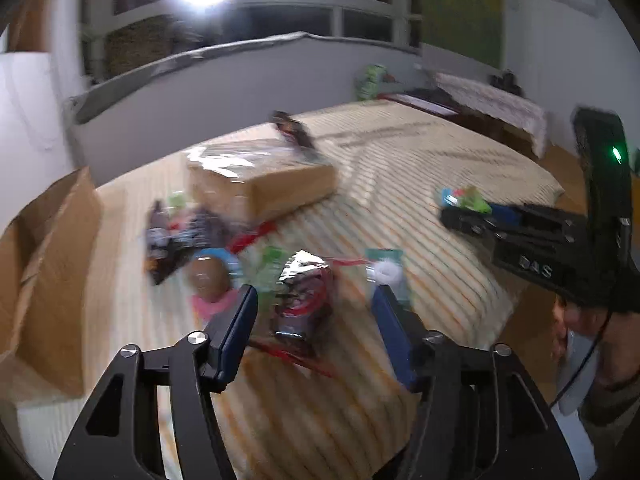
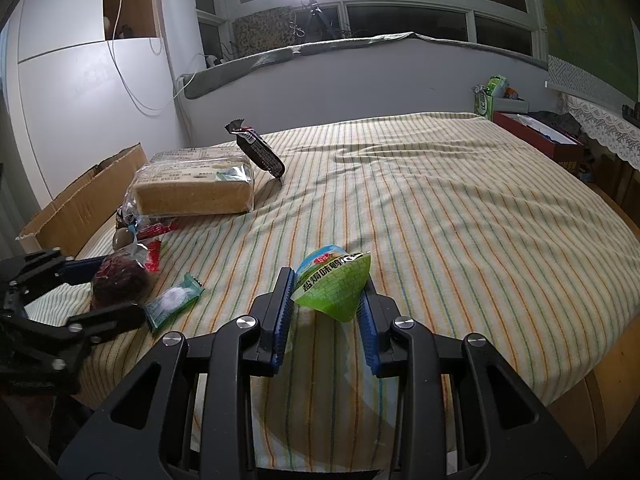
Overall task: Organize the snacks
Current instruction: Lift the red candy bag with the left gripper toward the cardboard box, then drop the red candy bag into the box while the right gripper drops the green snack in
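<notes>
A dark red snack packet (image 1: 302,300) lies on the striped bedsheet (image 1: 420,184) between the fingers of my left gripper (image 1: 315,294). Gaps show on both sides of it, so that gripper is open around it; the view is motion-blurred. The right wrist view shows the same left gripper (image 2: 120,288) straddling the packet (image 2: 118,278). My right gripper (image 2: 328,280) is shut on a green snack pouch (image 2: 334,284), held just above the sheet. It also appears in the left wrist view, right gripper (image 1: 452,212) with the pouch (image 1: 470,198).
A wrapped bread loaf (image 2: 192,188) with a dark bar wrapper (image 2: 260,152) leaning on it sits at back left. A teal candy (image 2: 174,298) and several small snacks (image 2: 150,236) lie near the left gripper. An open cardboard box (image 2: 84,204) stands at the bed's left edge.
</notes>
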{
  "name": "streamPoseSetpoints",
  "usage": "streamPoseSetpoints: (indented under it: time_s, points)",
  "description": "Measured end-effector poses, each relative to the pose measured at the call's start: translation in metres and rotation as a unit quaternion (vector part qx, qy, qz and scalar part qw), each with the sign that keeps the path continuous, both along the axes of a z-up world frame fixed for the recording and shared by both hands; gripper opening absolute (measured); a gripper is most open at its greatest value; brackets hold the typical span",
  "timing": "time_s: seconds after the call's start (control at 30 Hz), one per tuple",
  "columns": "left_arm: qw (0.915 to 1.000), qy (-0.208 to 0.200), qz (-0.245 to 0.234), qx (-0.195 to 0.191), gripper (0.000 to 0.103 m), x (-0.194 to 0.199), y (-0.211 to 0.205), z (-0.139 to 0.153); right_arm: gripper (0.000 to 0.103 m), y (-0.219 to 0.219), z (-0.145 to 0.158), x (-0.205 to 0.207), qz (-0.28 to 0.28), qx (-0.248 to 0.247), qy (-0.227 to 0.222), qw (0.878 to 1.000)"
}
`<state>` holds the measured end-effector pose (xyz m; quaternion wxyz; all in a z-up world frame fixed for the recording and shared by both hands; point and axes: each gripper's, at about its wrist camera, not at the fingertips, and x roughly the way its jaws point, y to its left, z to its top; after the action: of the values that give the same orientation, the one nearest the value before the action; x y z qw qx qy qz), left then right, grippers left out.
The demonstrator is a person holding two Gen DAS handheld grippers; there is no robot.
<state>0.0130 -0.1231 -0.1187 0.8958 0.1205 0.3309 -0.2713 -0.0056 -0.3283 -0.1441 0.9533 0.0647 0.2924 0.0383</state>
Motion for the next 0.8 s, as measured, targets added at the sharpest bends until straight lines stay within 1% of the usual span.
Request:
streamPoseSetpoints:
  time_s: [0.03,0.07,0.1,0.13,0.17,0.3,0.4,0.5,0.57,0.63,0.73,0.8]
  points:
    - [1.0000,0.002,-0.005,0.006,0.059,0.002,-0.003,-0.001,0.031,0.000,0.000,0.001,0.000,0.000,0.000,1.000]
    - [0.9999,0.005,-0.010,0.003,0.049,0.004,-0.004,-0.003,0.031,0.000,0.000,0.000,0.000,0.000,0.000,1.000]
    - [0.9999,0.009,-0.010,-0.007,0.036,0.006,-0.003,-0.003,0.031,0.000,0.000,-0.001,0.000,0.000,0.000,1.000]
    - [0.9998,0.016,-0.008,-0.012,0.031,0.009,-0.003,-0.003,0.031,0.001,0.001,0.000,0.000,-0.001,-0.001,1.000]
    - [0.9996,0.020,-0.002,-0.018,0.030,0.011,-0.001,-0.003,0.031,0.001,0.000,0.000,-0.001,-0.001,-0.002,1.000]
    - [0.9991,0.007,0.017,-0.039,0.030,0.008,0.007,0.005,0.031,-0.001,0.005,0.000,-0.004,-0.001,-0.009,1.000]
    - [0.9982,0.001,0.033,-0.049,0.030,0.006,0.014,0.016,0.031,0.000,0.015,0.001,-0.004,-0.010,-0.017,1.000]
    - [0.9977,-0.010,0.046,-0.050,0.030,0.007,0.017,0.034,0.031,0.003,0.039,0.000,-0.005,-0.025,-0.040,0.999]
    - [0.9969,-0.024,0.055,-0.050,0.030,0.005,0.019,0.051,0.031,0.006,0.058,-0.003,-0.006,-0.034,-0.057,0.998]
    - [0.9962,-0.035,0.059,-0.053,0.030,0.005,0.021,0.062,0.031,0.010,0.075,-0.005,-0.005,-0.043,-0.072,0.996]
    - [0.9940,-0.055,0.068,-0.066,0.030,0.002,0.031,0.081,0.031,0.022,0.101,-0.010,-0.002,-0.058,-0.093,0.994]
    - [0.9922,-0.067,0.075,-0.074,0.030,0.000,0.040,0.092,0.031,0.032,0.112,-0.011,0.003,-0.066,-0.100,0.993]
